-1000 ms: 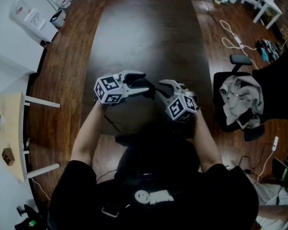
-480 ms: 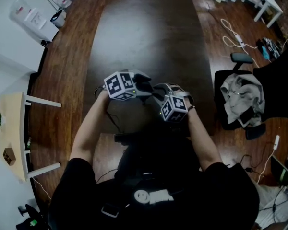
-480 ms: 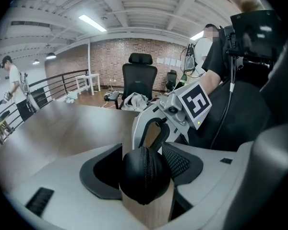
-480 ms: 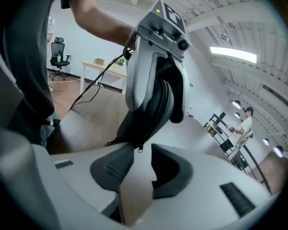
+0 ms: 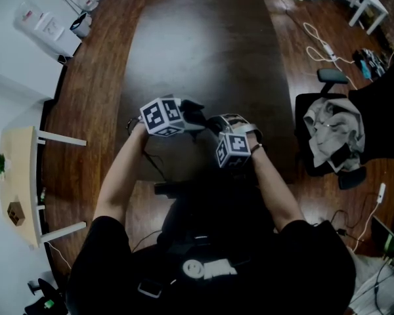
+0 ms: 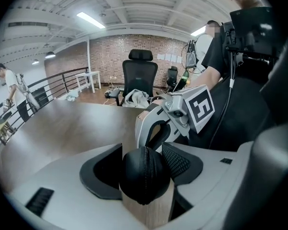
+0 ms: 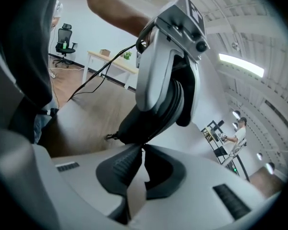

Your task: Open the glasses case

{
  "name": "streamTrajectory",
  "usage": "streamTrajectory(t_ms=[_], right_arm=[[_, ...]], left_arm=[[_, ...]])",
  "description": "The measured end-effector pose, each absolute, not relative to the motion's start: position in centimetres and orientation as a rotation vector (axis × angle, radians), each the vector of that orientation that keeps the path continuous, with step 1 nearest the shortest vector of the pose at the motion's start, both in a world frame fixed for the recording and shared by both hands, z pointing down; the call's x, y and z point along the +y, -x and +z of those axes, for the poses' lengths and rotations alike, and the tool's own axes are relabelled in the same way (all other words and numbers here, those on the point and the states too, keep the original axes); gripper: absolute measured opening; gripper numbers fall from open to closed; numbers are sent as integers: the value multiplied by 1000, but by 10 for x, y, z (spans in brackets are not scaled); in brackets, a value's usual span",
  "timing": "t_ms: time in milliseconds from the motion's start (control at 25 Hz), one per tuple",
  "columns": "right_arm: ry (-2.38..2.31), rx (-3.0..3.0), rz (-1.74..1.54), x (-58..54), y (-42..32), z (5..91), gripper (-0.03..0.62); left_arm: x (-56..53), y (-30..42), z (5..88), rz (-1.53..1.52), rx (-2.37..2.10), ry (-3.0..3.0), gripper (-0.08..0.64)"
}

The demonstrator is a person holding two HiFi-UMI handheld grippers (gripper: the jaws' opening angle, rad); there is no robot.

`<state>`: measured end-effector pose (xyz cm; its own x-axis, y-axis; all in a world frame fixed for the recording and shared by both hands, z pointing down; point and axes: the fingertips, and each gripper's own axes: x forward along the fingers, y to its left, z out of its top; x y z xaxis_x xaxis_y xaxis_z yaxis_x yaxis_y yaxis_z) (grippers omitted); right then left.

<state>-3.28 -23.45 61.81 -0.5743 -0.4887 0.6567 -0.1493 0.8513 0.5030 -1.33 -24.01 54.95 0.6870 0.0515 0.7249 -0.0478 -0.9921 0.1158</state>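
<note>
Glasses case (image 6: 145, 176) sits pinched in the left tongs (image 6: 143, 159); right tongs (image 7: 142, 150) have just closed onto its zipped edge.

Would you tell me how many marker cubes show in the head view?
2: the left cube near the centre, and the right cube just below and right of it. None seems hidden.

Dark glossy table (image 5: 197, 51) stands on wooden floor (image 5: 85, 104)
</note>
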Motion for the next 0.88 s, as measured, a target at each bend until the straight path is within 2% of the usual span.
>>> streamTrajectory(t_ms=[320,600,720,880], right_arm=[[-599,-2214,-384,-252,28,628,23],[-635,-2301,-53,-248,26,644,23],[-757,-2278,-47,-259,4,637,23],[-917,-2262,-190,-277,-21,604,23]], left_arm=[[-255,8,528,995,-112,-2821,256],[-263,4,507,821,-182,-2840,256],[-266,13,516,917,-243,-2813,259],[-273,41,557,1366,-326,-2792,265]])
